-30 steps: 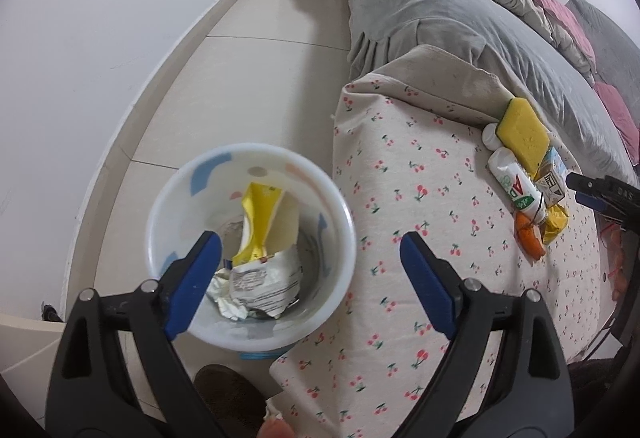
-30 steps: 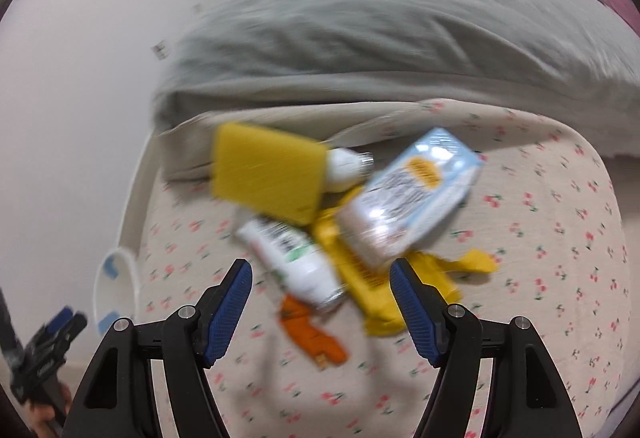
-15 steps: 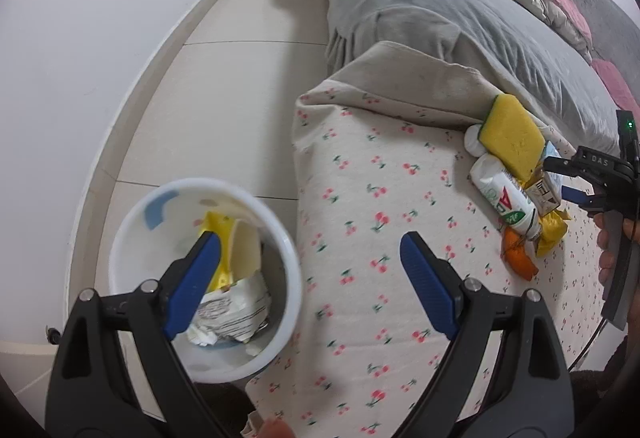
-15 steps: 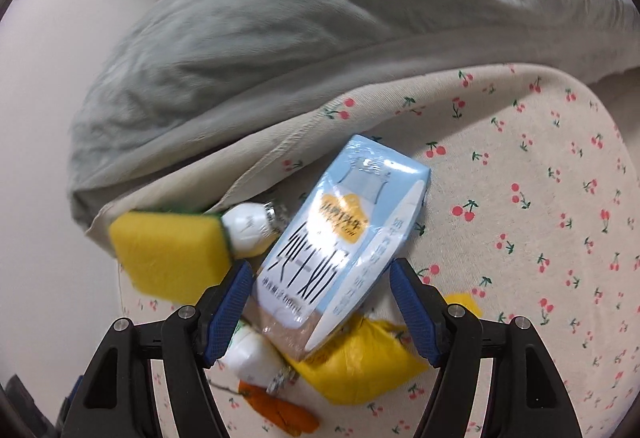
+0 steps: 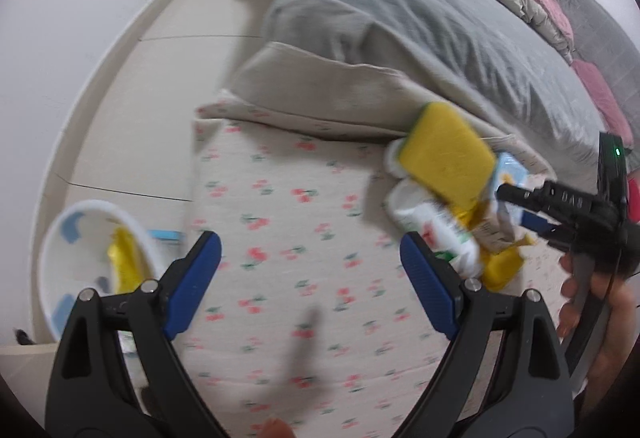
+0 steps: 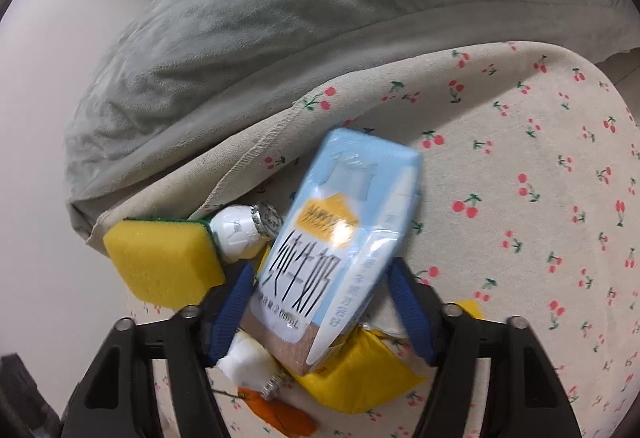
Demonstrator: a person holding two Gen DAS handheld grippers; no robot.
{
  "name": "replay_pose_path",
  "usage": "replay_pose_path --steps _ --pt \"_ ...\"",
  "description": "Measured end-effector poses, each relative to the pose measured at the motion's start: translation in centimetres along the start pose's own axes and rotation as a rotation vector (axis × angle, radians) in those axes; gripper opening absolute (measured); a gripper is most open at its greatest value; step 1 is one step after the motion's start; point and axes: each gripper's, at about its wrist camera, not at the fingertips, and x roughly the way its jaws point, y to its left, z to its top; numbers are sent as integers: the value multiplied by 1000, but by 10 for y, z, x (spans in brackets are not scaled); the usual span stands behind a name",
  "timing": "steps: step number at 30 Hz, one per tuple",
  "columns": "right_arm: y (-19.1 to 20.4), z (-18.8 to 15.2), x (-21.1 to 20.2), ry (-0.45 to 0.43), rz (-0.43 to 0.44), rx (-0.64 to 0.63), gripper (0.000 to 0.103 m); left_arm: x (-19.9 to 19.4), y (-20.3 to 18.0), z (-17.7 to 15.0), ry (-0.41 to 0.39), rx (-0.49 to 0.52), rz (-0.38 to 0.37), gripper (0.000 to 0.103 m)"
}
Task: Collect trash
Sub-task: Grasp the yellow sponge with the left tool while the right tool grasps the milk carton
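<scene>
- Plainly, the right gripper (image 6: 320, 302) straddled the light-blue milk carton (image 6: 340, 238), its blue pads at 9 and 3 o'clock of the carton's lower half; the jaws were closing, and the pads looked to be against the carton's sides, though blur left the contact uncertain.
- That carton lay tilted, its top toward 1 o'clock, resting on a yellow wrapper (image 6: 360, 378) at 6 o'clock.
- A yellow sponge (image 6: 160, 266) with a green backing sat at 9 o'clock of the carton, touching a small white bottle (image 6: 236, 234) with a foil cap.
- An orange scrap (image 6: 280, 414) lay at 7 o'clock, near the frame's bottom edge.
- All of this rested on a cherry-print sheet (image 6: 540, 198), with a grey blanket (image 6: 280, 18) bunched at 12 o'clock.
- Meanwhile the left gripper (image 5: 310, 278) hung wide apart over the bare sheet with nothing between its pads.
- From its view the trash pile sat at 3 o'clock, and the white bin (image 5: 52, 238) stood on the floor at 9 o'clock with a yellow wrapper inside.
- A hand (image 5: 600, 310) at 4 o'clock held the right tool's handle.
</scene>
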Motion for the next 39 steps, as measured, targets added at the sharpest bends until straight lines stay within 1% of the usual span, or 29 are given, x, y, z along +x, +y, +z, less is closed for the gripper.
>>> replay_pose_path --steps 2,3,4,5,8,11,13,15,17,22,25,26,27,28,29,30,34,36,39 --pt "-6 1 -13 -5 26 -9 45 4 -11 3 4 -13 -27 91" --pt "-8 1 -18 -4 29 -17 36 6 -17 5 5 -18 -38 91" --pt "-12 0 -25 -8 36 -28 30 7 -21 7 5 -20 -46 91" --pt "-15 0 -28 -6 28 -36 19 9 -27 9 5 -22 -55 91" --pt "-30 -2 -37 3 26 -40 18 18 -42 16 4 -40 -76 91" --pt "-43 -2 -45 -5 6 -52 19 26 -47 23 3 -86 -102 91" --pt "-52 2 -53 -18 -6 -45 22 32 -49 27 4 -125 -114 91" --pt "-63 7 -60 -30 9 -12 41 37 -51 30 7 -160 -127 91" --pt "-72 9 -65 -42 13 16 49 40 -51 32 -3 -211 -147 91" --pt "-84 13 -67 -39 16 41 54 46 -55 37 -22 -281 -191 91" --pt "-80 14 -66 -38 12 40 57 52 -54 40 -37 -314 -188 91" --pt "-85 16 -66 -38 12 41 60 55 -52 41 -35 -330 -189 90" --pt "-85 17 -66 -39 11 43 62 57 -50 41 -35 -343 -195 86" --pt "-84 17 -65 -39 10 47 64 60 -48 42 -30 -353 -201 78" --pt "-80 17 -62 -38 10 50 66 62 -46 43 -27 -358 -209 74" --pt "-73 14 -58 -37 10 53 68 62 -44 42 -26 -363 -223 66" --pt "-57 15 -45 -25 13 53 69 54 -46 43 -49 -330 -252 59" --pt "-47 16 -38 -16 20 45 69 46 -47 43 -66 -308 -270 59" --pt "-32 14 -31 -4 25 28 70 32 -47 43 -88 -268 -265 58"
